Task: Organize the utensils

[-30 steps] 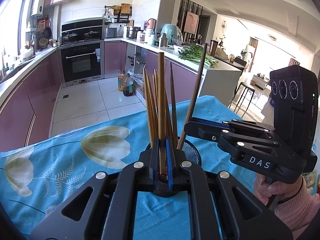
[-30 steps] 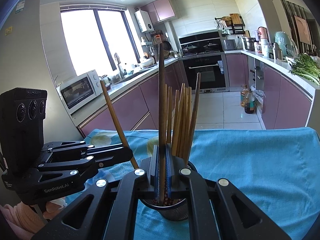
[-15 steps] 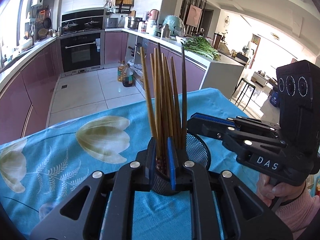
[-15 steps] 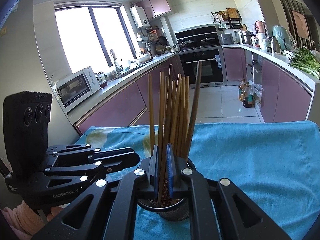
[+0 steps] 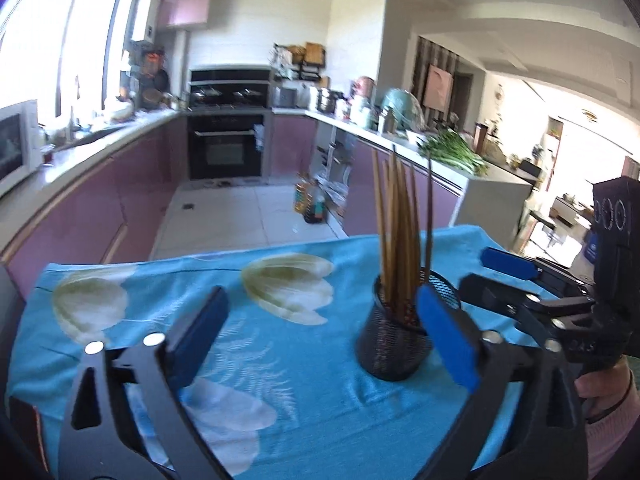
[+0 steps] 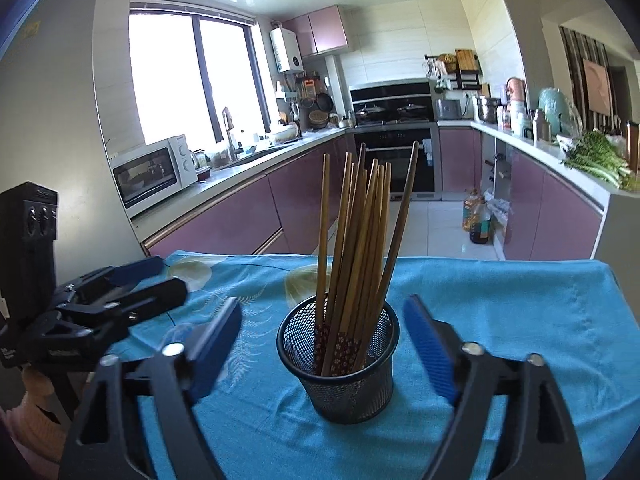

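Observation:
A black mesh holder [image 6: 339,364] stands on the blue floral tablecloth [image 6: 500,320] with several wooden chopsticks [image 6: 360,240] upright in it. My right gripper [image 6: 322,344] is open and empty, its blue pads on either side of the holder, a little in front of it. In the left wrist view the holder [image 5: 394,344] and chopsticks [image 5: 398,236] sit by my right-hand pad. My left gripper [image 5: 320,332] is open and empty. The right gripper shows at the right [image 5: 504,280], the left gripper at the left of the right wrist view [image 6: 136,284].
The table's far edge drops to a tiled kitchen floor [image 6: 444,224]. Purple cabinets [image 6: 224,220] run along both sides. Oil bottles [image 6: 478,220] stand on the floor. A microwave [image 6: 154,172] sits on the left counter.
Both grippers have opened and let go of their chopsticks, which now stand in the holder. Both have pulled back from it; the left one has swung left.

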### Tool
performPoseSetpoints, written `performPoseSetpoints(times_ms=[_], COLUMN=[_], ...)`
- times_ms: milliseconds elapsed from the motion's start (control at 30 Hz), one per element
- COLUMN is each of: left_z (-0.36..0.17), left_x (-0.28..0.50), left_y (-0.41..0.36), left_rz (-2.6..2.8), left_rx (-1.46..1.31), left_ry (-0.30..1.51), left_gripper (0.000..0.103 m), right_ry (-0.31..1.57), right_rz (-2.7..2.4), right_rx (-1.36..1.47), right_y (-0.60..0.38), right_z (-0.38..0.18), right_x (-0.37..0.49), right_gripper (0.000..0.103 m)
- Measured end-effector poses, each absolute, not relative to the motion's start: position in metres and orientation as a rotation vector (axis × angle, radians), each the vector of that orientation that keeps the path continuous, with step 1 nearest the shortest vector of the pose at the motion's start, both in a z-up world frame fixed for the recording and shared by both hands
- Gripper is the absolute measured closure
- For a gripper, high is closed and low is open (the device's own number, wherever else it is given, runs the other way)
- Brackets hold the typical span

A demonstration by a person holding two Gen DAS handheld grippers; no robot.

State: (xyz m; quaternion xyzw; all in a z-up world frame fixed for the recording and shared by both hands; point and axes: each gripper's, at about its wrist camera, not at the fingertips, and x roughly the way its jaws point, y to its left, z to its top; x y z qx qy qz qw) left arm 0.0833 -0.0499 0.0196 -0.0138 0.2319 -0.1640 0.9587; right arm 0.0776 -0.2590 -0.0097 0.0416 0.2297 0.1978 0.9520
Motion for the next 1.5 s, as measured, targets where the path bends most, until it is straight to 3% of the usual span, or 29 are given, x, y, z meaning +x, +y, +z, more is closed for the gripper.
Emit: performPoseSetpoints(times_ms=[100,667,1500], left_z=[0.022,0.027,0.027], left_x=[0.066,-0.009,-0.033], left_y=[-0.035,-0.009,-0.013], left_rz=[-0.286,-0.123,-0.090], left_rx=[-0.030,-0.012,0.012], left_ry=[0.434,0.280,0.221], left_gripper=[0.006,0.006,0.006], right_ry=[0.430,0.298,0.261], right_rz=[0.381,0.318,0.272], right_rx=[0.048,0.027,0.036], right_y=[-0.253,-0.232,-0.228], right_z=[-0.012,-0.013,-0.009], right_x=[0.066,0.017,0.000], right_gripper=[0.006,0.006,0.006])
